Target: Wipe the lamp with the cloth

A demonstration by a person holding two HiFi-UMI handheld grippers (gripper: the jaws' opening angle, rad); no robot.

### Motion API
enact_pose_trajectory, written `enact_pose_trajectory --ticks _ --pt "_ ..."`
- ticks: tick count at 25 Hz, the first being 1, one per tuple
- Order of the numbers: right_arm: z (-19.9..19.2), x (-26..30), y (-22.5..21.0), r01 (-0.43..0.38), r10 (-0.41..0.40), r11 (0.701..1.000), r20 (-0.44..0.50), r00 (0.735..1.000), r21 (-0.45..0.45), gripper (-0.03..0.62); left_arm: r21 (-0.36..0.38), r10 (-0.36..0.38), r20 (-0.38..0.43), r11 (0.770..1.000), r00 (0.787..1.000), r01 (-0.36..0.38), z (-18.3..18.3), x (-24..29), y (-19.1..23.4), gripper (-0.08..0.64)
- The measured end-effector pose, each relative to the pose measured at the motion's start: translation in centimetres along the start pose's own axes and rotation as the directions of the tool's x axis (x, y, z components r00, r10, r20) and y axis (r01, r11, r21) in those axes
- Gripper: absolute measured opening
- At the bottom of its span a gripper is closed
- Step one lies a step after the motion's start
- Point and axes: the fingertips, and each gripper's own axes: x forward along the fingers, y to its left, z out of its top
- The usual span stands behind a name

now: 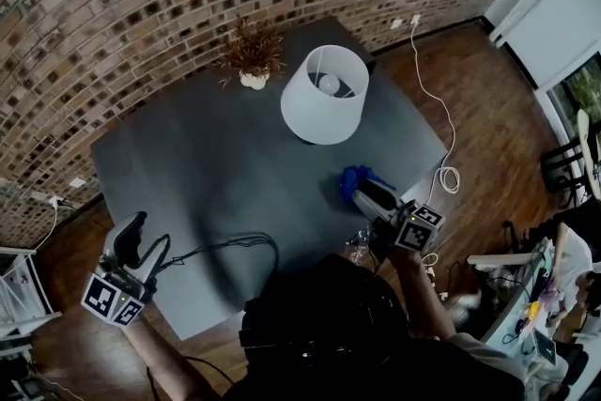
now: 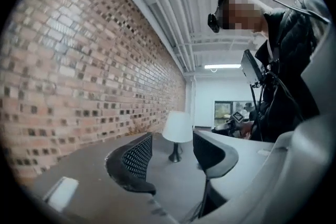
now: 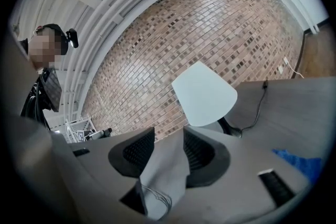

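wipe not started. lamp (image 1: 324,99) stood on table (image 1: 207,164), far side, nothing touching it. blue cloth (image 1: 358,176) lay at near edge, just beside right gripper (image 3: 168,150), not picked up. right jaws were apart, nothing btwn pads. left gripper (image 2: 169,157) partway open, empty, well apart from lamp. remaining: grab cloth, wipe lamp.

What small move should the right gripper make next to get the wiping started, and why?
Probably turn the right gripper a little towards the blue cloth and bring its jaws around it. In the right gripper view the jaws stand apart with only bare table between them, and the cloth lies off to one side. The lamp cannot be wiped until the cloth is held.
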Motion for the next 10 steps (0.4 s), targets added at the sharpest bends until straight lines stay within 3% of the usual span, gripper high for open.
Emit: enact_pose_trajectory --ticks 1,2,4,5,6,7,10 --pt "-0.2 0.1 0.2 -0.002 0.002 1.000 -0.001 1.000 0.003 0.190 0.096 0.044 -0.035 0.995 0.998 -0.041 1.5 -1.7 0.9 0.235" --pt "-0.4 0.2 0.5 -0.005 0.005 1.000 -0.003 1.000 0.004 0.190 0.206 0.108 -0.070 0.974 0.992 -0.092 2.9 -3.3 1.8 0.216" --pt "-0.7 0.6 1.1 -0.015 0.015 1.000 -0.009 1.000 -0.002 0.190 0.379 0.262 -0.113 0.903 0.958 -0.202 5.6 -5.7 3.6 0.216" --pt "-0.8 0.9 1.4 -0.021 0.021 1.000 -0.014 1.000 -0.006 0.190 0.422 0.313 -0.111 0.874 0.943 -0.241 6.7 -6.4 4.2 0.215" --pt "-1.0 1.1 1.7 -0.027 0.026 1.000 -0.019 0.999 -0.010 0.190 0.433 0.331 -0.089 0.862 0.939 -0.263 7.6 -6.6 4.3 0.213" --pt "-1.2 1.3 1.9 -0.031 0.031 0.999 -0.025 0.999 -0.014 0.190 0.413 0.318 -0.049 0.870 0.947 -0.271 8.1 -6.4 4.0 0.213" --pt "-1.5 1.8 2.7 -0.043 0.042 0.999 -0.035 0.998 -0.023 0.190 0.240 0.185 0.120 0.948 0.975 -0.209 8.2 -4.8 1.3 0.213"
